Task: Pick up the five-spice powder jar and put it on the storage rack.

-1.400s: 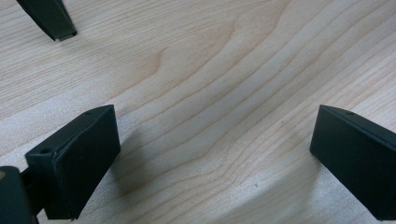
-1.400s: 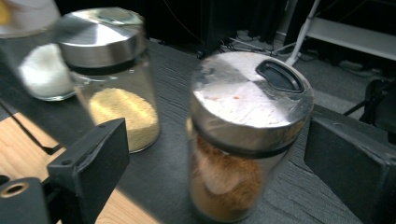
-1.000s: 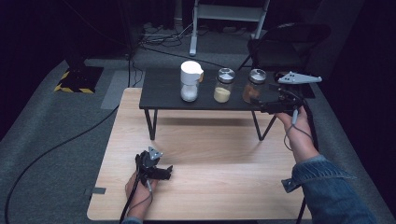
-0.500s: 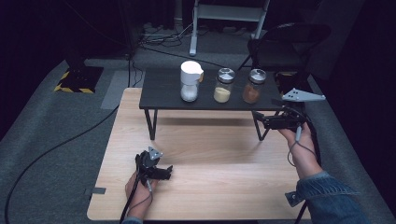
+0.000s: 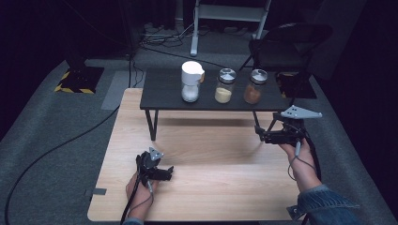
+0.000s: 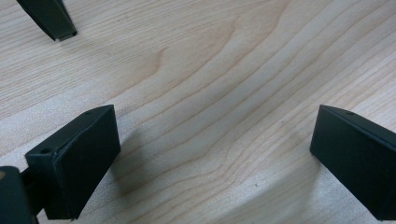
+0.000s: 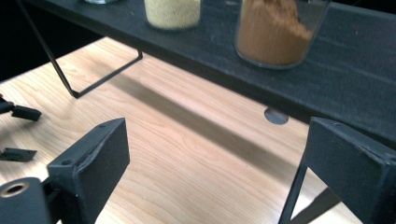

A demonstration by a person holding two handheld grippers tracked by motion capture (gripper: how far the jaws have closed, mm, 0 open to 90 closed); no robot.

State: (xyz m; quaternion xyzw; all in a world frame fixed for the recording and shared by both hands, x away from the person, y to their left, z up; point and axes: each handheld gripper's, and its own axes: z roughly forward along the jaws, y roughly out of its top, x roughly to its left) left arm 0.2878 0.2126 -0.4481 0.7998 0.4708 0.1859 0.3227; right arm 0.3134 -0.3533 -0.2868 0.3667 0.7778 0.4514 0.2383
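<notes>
1. right claw [image 5: 261, 136]: held level at 3 o'clock of the tabletop, just under the right end of the black shelf [image 5: 164, 91]. jaws stand wide with nothing between them; in the right gripper view [image 7: 212, 172] bare wood shows through the gap.
2. left claw [image 5: 168, 171]: rests low on the tabletop at 7 o'clock, jaws wide apart and empty; the left gripper view [image 6: 210, 154] shows plain wood grain between the pads.
3. brown spice jar [image 5: 253, 87]: the thing nearest the right claw, at its 11 o'clock, upright on the shelf's right end, metal lid on. in the right gripper view [image 7: 275, 30] it sits above and just beyond the jaws, not touched.
4. yellow spice jar [image 5: 225, 86]: upright just beside the brown one, at its 9 o'clock, lidded.
5. white shaker [image 5: 191, 82]: upright at 9 o'clock of the yellow jar, white contents, white cap.
6. tabletop [image 5: 211, 197]: light wood, carries the shelf along its 12 o'clock edge.
7. surroundings: folding chair [image 5: 286, 44] at 1 o'clock behind the shelf; grey floor [image 5: 47, 140] with a trailing cable.
8. progress, as judged: no jar lifted or opened; all three stand on the shelf. the work looks barely begun; reaching, gripping and moving a jar are all left.
</notes>
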